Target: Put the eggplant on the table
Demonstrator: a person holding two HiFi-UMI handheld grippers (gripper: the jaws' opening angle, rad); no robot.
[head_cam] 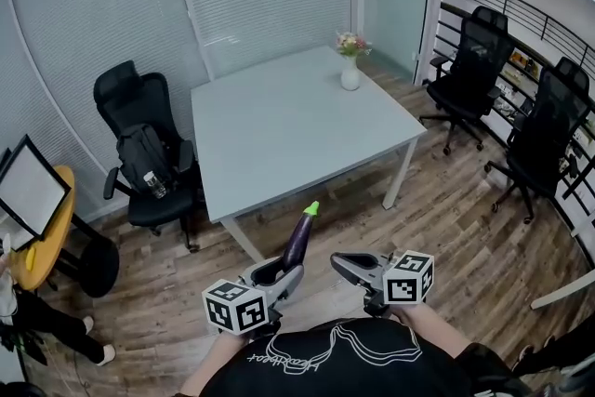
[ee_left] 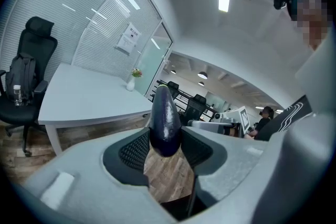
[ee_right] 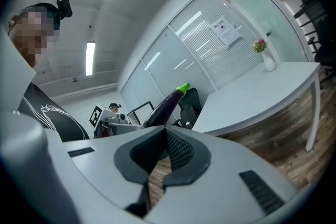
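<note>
the room was a glass-walled office with a wood-plank floor; a pale grey worktop [head_cam: 297, 125] stood in the middle, bare except for a vase of flowers [head_cam: 350, 70] at its far corner, with black chairs [head_cam: 139, 112] around it. the eggplant [head_cam: 298, 240] was not on the worktop: it was held in the air over the floor, short of the near edge, in the left tongs [head_cam: 284, 271], green cap tilted up and toward the worktop. the left tongs stood fairly wide, both ribbed pads pressed on the blunt lower end. the right tongs [head_cam: 346, 266] were closed pad to pad and empty. judged from its look, the eggplant is light to moderate, firm, with a glossy, slippery skin that would bruise under hard pressure; held at one end it could pivot, so a hold nearer the thick middle would be steadier. the left gripper view alone showed the pads bearing on the eggplant [ee_left: 165, 123]; the right gripper view alone showed its own jaws meeting, with the eggplant [ee_right: 167, 105] seen side-on beyond them. only the head view showed the gap to the worktop.
</note>
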